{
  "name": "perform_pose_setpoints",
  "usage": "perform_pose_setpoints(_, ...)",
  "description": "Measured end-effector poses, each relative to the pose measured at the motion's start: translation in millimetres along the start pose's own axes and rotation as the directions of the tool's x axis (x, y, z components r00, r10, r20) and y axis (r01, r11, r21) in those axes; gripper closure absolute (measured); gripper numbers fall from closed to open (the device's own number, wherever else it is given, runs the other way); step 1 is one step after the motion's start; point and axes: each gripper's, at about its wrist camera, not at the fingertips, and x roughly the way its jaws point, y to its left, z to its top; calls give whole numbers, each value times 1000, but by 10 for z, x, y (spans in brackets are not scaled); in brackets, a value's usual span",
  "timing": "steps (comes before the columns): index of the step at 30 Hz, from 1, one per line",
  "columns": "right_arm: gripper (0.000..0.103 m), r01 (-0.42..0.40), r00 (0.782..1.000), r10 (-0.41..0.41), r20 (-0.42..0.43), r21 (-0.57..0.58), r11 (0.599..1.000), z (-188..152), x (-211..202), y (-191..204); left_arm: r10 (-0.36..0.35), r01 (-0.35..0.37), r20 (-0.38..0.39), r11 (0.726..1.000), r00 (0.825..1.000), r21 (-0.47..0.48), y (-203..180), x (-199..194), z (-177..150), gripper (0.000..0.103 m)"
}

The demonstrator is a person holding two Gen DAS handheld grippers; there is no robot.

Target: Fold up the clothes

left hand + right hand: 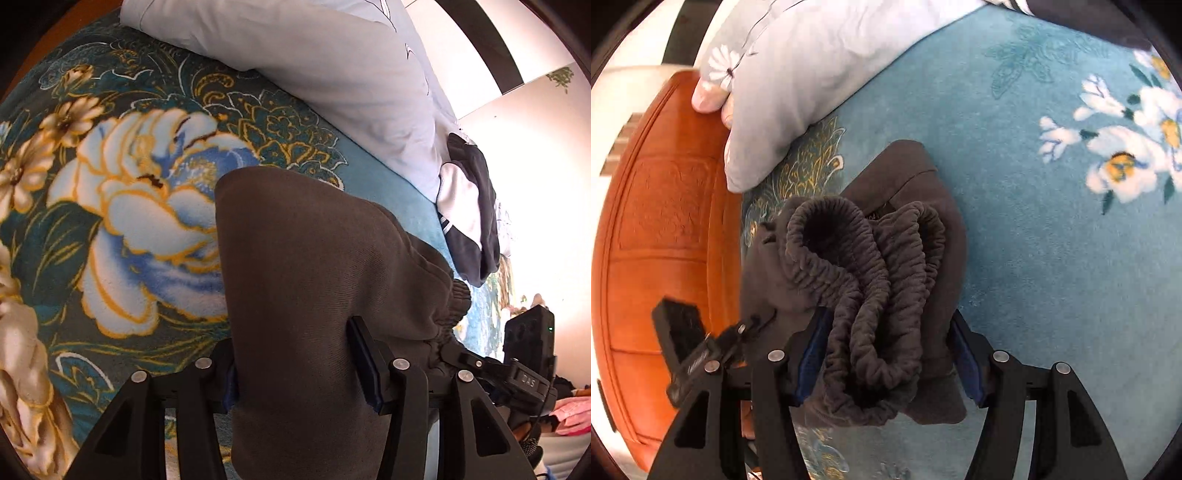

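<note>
Dark grey-brown sweatpants (pixel 306 280) lie folded on a teal floral blanket (pixel 122 206). My left gripper (pixel 295 365) is shut on the thick folded cloth, with the elastic waistband (pixel 448 317) bunched at its right. In the right wrist view my right gripper (pixel 886 350) is shut on the gathered elastic waistband (pixel 864 273) of the same sweatpants (pixel 923 206). The other gripper shows at the edge of each view, at lower right in the left wrist view (pixel 524 373) and at lower left in the right wrist view (pixel 701 354).
A pale blue pillow (pixel 332 62) lies at the far side of the blanket; it also shows in the right wrist view (pixel 820 62). A white and dark grey garment (pixel 469 214) lies beside it. An orange wooden headboard (pixel 661 221) stands at the left.
</note>
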Motion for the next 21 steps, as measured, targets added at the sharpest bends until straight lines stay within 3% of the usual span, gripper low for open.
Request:
perform_pose_setpoints(3,37,33,999,-33,6,-70,997,-20,-97,32,37,-38,44,999,998,25,-51,-164,-63,44)
perform_pose_setpoints(6,37,119,992,-110,62,-181,976,-56,-301,121,144,-152,149,988,978,40,-126,-463,-176,45)
perform_pose_setpoints(10,37,217,970,-171,175,-297,930,-168,-502,387,136,-168,235,978,962,122,-389,-661,-372,45)
perform_pose_setpoints(14,37,149,984,-82,157,-488,860,-379,-430,870,181,-253,293,939,939,234,-650,-575,-523,44)
perform_pose_setpoints(16,37,108,991,-49,123,-535,838,-456,-348,961,171,-235,258,941,951,243,-645,-435,-561,44)
perform_pose_setpoints(17,37,105,992,-54,111,-529,842,-459,-308,932,167,-223,232,944,958,242,-608,-372,-564,45)
perform_pose_setpoints(21,37,110,993,-79,90,-430,896,-339,-153,681,234,-287,219,925,947,250,-547,-123,-611,45)
